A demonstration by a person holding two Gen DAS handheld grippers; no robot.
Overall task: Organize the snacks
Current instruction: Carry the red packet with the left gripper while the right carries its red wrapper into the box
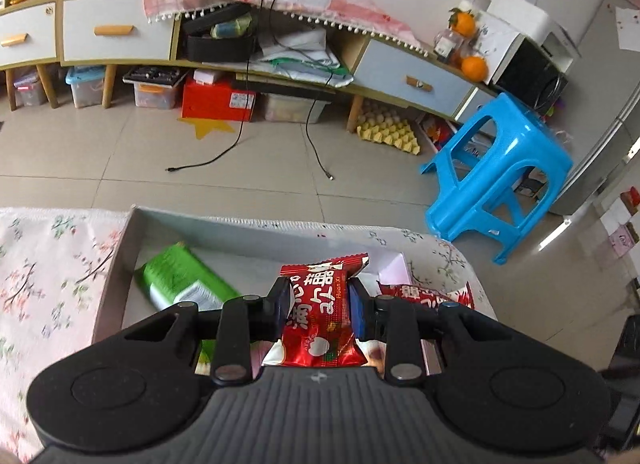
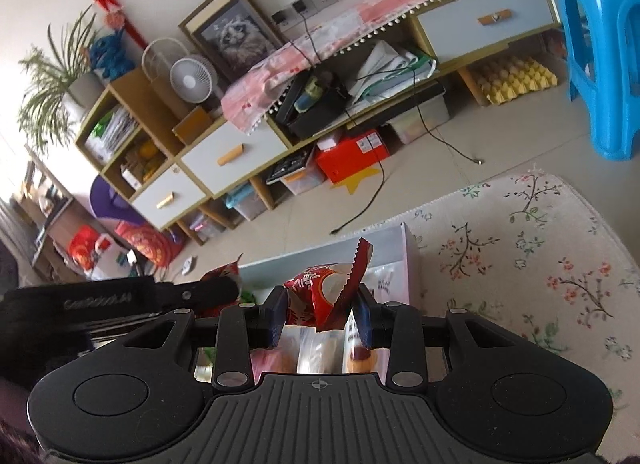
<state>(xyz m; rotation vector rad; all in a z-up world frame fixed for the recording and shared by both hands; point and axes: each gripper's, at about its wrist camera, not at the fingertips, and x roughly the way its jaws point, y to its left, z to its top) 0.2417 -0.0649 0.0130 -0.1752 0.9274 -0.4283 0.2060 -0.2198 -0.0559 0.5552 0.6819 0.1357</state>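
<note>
Left wrist view: a red snack packet (image 1: 320,316) is being pinched by the left gripper (image 1: 320,306) above the box (image 1: 116,264), near its right edge; it is best being lowered flat beside the green packet (image 1: 180,284). Another red packet (image 2: 320,296) is being pinched by the right gripper (image 2: 320,314).

A snack packet (image 1: 176,284) lies in the box (image 1: 248,232) on the tablecloth (image 1: 48,264).

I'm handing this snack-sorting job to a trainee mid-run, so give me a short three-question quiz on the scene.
1. True or false: the left hand-held gripper is empty.
2. What colour is the snack packet lying in the shallow cardboard box? A green, B yellow, C purple.
3. What does the right hand-held gripper pinch?

Key: 1 false, it clamps a red crinkled snack packet. 2 A, the green packet. 3 Another red packet.
</note>
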